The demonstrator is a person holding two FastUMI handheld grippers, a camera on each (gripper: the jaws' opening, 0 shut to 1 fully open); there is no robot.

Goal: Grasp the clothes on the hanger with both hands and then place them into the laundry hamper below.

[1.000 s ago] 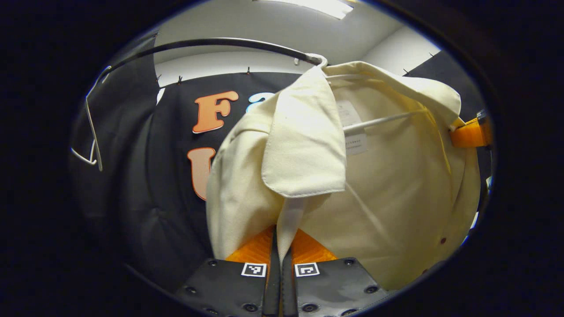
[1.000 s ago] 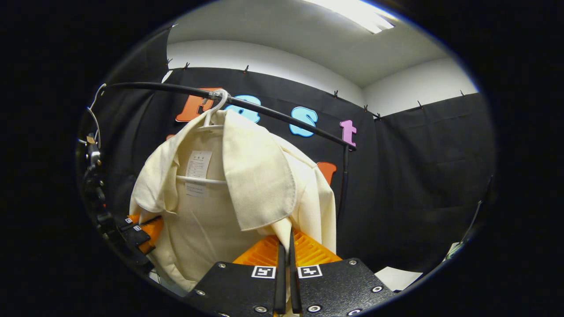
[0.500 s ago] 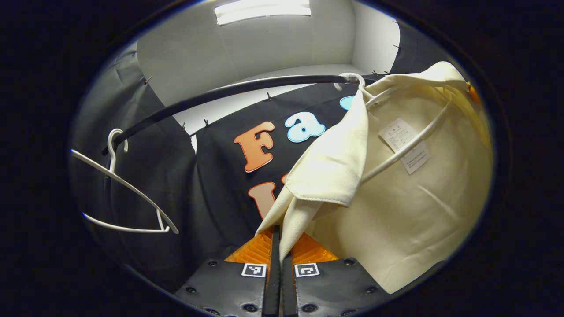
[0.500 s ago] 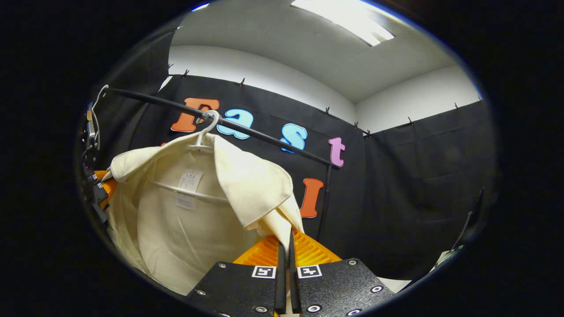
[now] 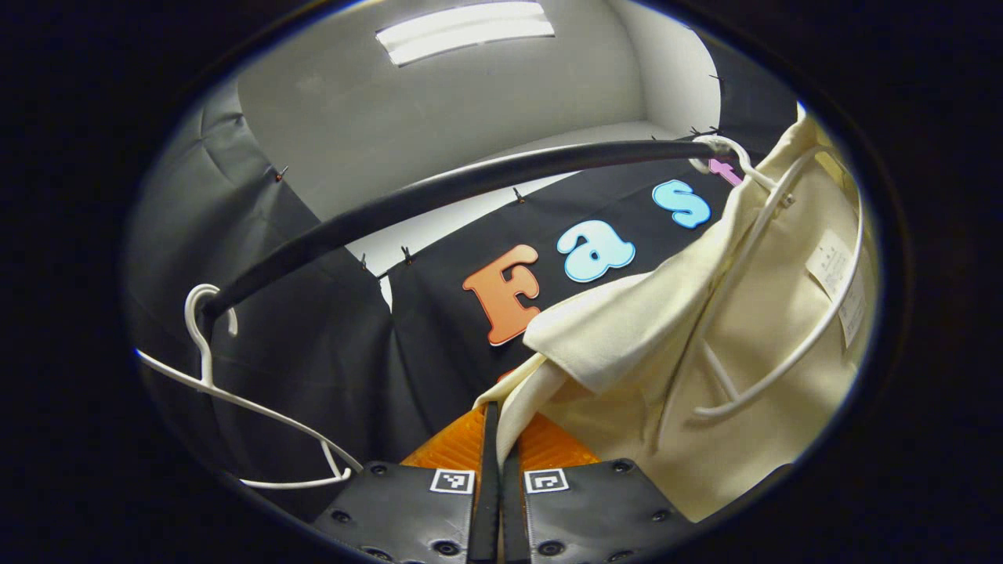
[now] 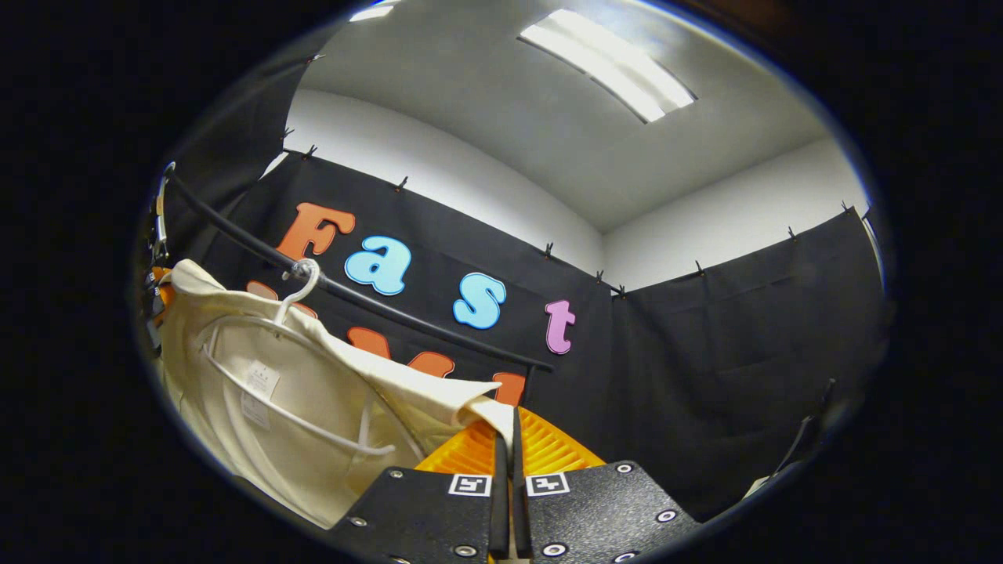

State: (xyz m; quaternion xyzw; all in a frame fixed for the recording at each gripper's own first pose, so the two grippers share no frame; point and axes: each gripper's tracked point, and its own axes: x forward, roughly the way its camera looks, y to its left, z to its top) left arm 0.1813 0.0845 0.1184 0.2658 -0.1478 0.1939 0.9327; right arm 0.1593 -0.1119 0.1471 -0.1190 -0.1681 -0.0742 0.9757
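A cream shirt [image 5: 752,368] hangs on a white hanger [image 5: 772,345] hooked over the black rail [image 5: 439,196]. My left gripper [image 5: 492,419] is shut on the shirt's front edge, the cloth pinched between its orange fingers [image 5: 447,442]. In the right gripper view the same shirt [image 6: 313,423] spreads out to the left, and my right gripper [image 6: 507,427] is shut on its other front edge. The hanger [image 6: 282,376] shows bare inside the opened shirt, its hook on the rail [image 6: 353,301]. The left gripper [image 6: 157,290] peeks in at the far left edge.
An empty white hanger [image 5: 235,407] hangs on the rail at the left in the left gripper view. Black cloth walls close the booth behind and to the right [image 6: 744,329]. A ceiling light [image 6: 603,66] is overhead.
Both grippers have pulled the shirt's front edges apart and outward. The shirt has opened wider, slid off the hanger's shoulders, and the hanger's frame now shows bare. Both cameras tilted upward.
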